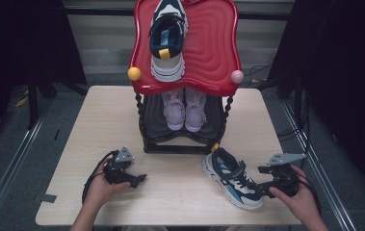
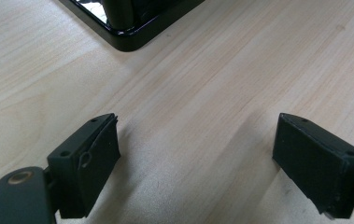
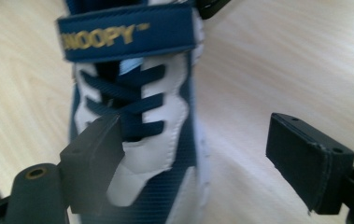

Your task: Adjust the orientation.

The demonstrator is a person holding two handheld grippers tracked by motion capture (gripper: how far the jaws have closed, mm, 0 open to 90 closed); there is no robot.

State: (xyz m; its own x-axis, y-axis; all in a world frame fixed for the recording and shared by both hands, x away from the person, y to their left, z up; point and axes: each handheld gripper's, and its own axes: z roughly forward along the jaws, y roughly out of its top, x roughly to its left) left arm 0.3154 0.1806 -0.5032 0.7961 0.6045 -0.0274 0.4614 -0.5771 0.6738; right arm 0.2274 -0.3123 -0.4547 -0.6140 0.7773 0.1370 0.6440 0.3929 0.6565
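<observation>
A navy, white and light-blue sneaker lies on the wooden table at the front right, its toe toward my right hand. My right gripper is at that toe end. In the right gripper view the sneaker shows its laces and a navy strap reading SNOOPY. My right gripper stands open there, one jaw over the laces and the other over bare table, with no pad pressing on the shoe. My left gripper rests at the front left, and in its own view it is open over bare wood.
A black shoe rack with a red wavy top stands at the table's middle back; its base corner is just ahead of my left gripper. A matching sneaker sits on the red top. A pink pair sits on the lower shelf.
</observation>
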